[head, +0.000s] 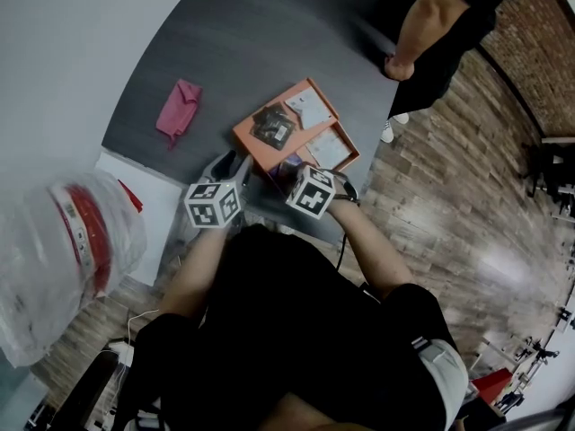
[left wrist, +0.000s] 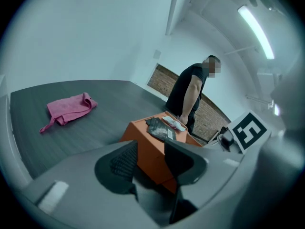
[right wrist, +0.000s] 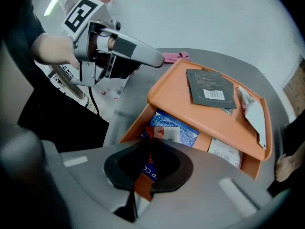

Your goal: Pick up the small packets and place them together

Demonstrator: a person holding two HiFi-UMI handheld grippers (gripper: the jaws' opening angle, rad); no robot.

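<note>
**Head view.** An open orange box [head: 346,162] is sitting at the near edge of the dark grey desk [head: 269,25], and a flat orange tray [head: 256,142] is lying over part of it. A dark grey packet [head: 272,126] and a white packet [head: 305,106] are lying on that tray. The left gripper [head: 232,167] is hovering just beside the box's left side. The right gripper [head: 292,176] is pointing steeply down at the box's near side. A crumpled pink cloth [head: 178,108] is lying well apart to the left, and a standing person [head: 440,25] is leaning a hand on the desk's far edge.

**Left gripper view.** The left gripper [left wrist: 150,148] is keeping its fingers released and wide apart, pressing on nothing. A corner of the orange box [left wrist: 152,168] is showing beyond the gap. The dark grey packet [left wrist: 159,128] is resting on top, and the pink cloth [left wrist: 69,109] is lying farther off on the desk.

**Right gripper view.** The right gripper [right wrist: 147,144] is clenching its fingers on a small, thin red, white and blue packet [right wrist: 148,171], gripping it edge-on at the box's open near side. Just behind it a blue patterned packet [right wrist: 183,130] is lying inside the box under the orange tray [right wrist: 176,97]. The dark grey packet [right wrist: 209,87] and the white packet [right wrist: 252,113] are lying on the tray above.
</note>
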